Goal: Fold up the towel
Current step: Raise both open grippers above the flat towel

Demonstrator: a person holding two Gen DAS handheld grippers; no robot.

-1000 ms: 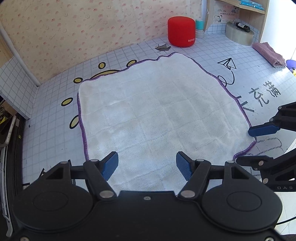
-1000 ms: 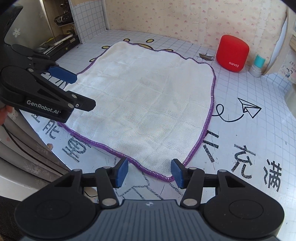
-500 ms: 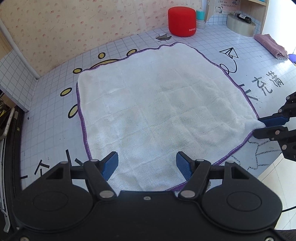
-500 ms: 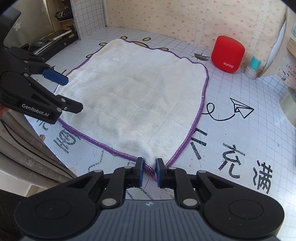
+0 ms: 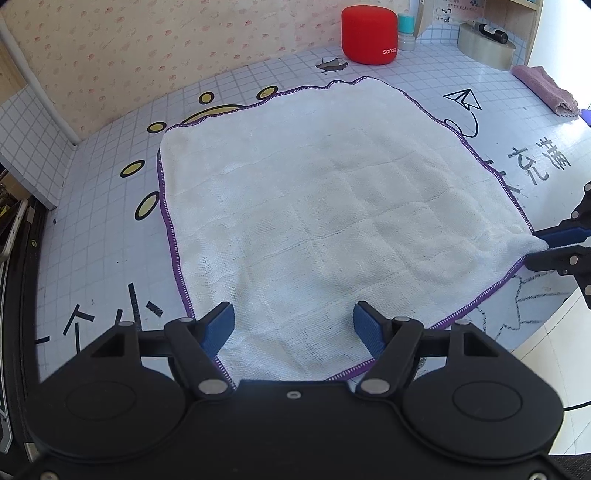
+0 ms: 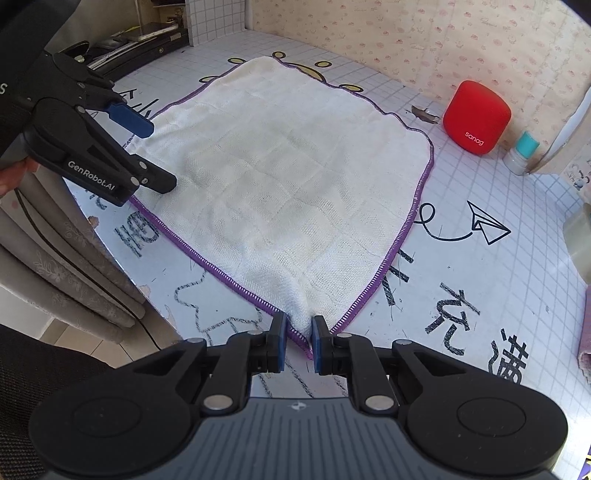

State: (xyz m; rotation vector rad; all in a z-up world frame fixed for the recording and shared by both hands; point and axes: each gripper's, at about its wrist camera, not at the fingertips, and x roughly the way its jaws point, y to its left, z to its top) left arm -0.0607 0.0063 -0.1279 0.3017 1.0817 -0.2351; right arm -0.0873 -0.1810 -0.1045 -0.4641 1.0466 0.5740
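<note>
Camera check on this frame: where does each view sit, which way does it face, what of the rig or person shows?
Left wrist: on the left gripper, angled down over the near-left corner of the towel; its jaws are opening, with the towel under them; the right gripper's fingers show at the picture's right.
Right wrist: on the right gripper, angled down, shut on the towel's near-right corner; the left gripper and a hand show at the picture's left.
Shared: towel, red speaker, table.
</note>
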